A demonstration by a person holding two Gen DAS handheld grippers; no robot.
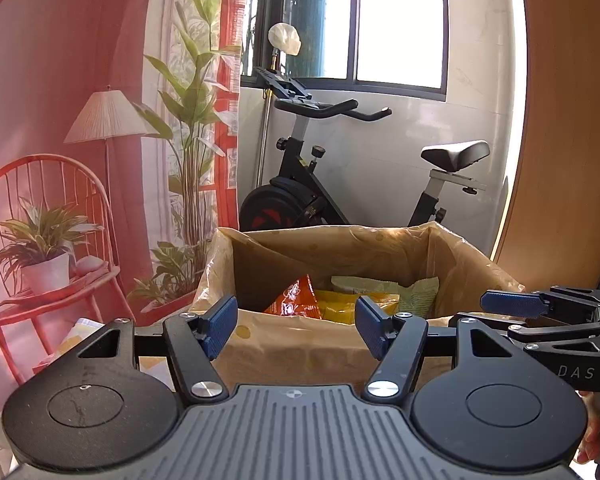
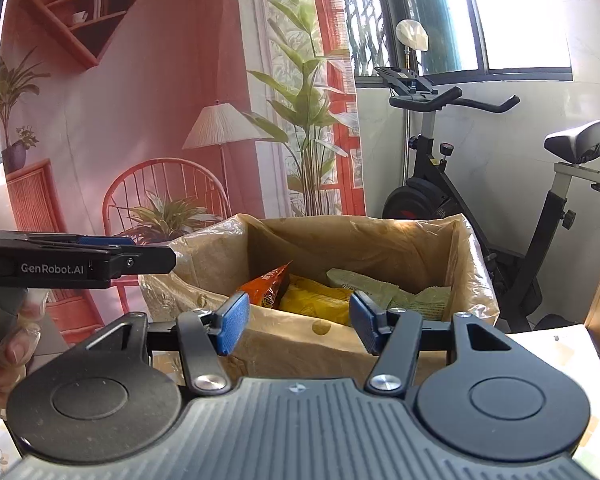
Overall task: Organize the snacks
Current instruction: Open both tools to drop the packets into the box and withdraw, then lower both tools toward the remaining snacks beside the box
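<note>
Lined box (image 1: 300,340) is sitting just ahead of both grippers; orange (image 2: 266,286), yellow (image 2: 320,300) and pale green (image 2: 380,290) snack bags are lying inside it; left gripper (image 1: 296,326) and right gripper (image 2: 298,324) are both standing part open, holding nothing; drop-off step looks finished; next move is probably fetching another snack.

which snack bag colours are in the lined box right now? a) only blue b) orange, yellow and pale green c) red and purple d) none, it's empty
b: inside the lined box lie an orange bag, a yellow bag and a pale green bag.
</note>
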